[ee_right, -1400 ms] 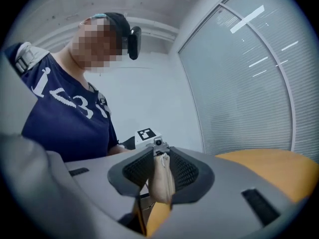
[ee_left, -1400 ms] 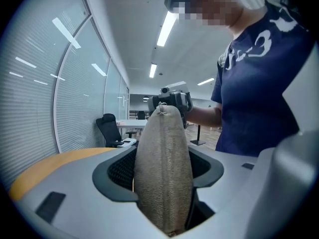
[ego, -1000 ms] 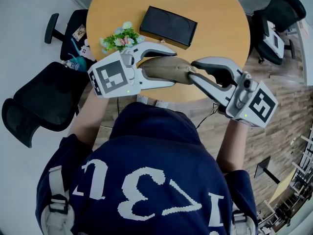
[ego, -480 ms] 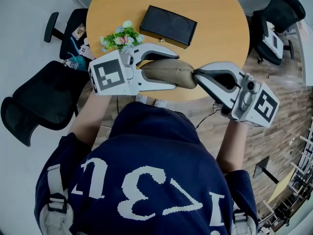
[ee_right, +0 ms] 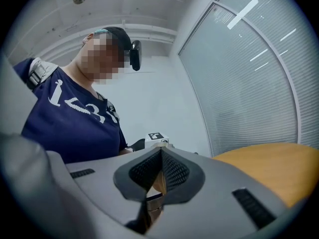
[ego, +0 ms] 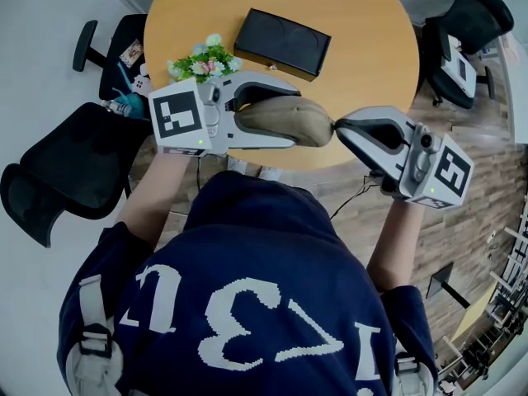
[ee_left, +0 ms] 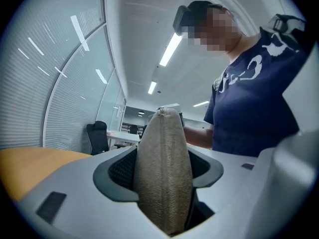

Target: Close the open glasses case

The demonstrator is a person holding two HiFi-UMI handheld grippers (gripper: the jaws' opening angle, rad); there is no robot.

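Nearest the camera, a navy shirt (ego: 247, 304) with white print is seen across the lower frame, with both forearms stretched forward from it. Just beyond, the left gripper (ego: 289, 119) is clenched on the glasses case (ee_left: 164, 173). In the left gripper view the tan fabric case is squeezed between the two ribbed pads (ee_left: 122, 171). It stands edge-on to the lens with a stitched seam down its middle, and that seam reads as pressed together along the side shown. From the head view the case is held lengthwise over the near edge of the round wooden table (ego: 363, 23), and its tapered end is pointed at the right gripper (ego: 340, 128).

The right gripper is drawn in from the right, and its jaws are brought together, pad meeting pad at the tips in the right gripper view. Those tips are set right at the case's tapered end. Whether that end is actually touched or just missed cannot be settled from this angle.

Further out on the table, a small bunch of flowers (ego: 204, 63) is seen just beside the left gripper's marker cube (ego: 177, 115). A flat black box (ego: 283, 43) is laid beyond them, near the tabletop's middle. Black office chairs (ego: 66, 180) are parked off to the left and at the far right.
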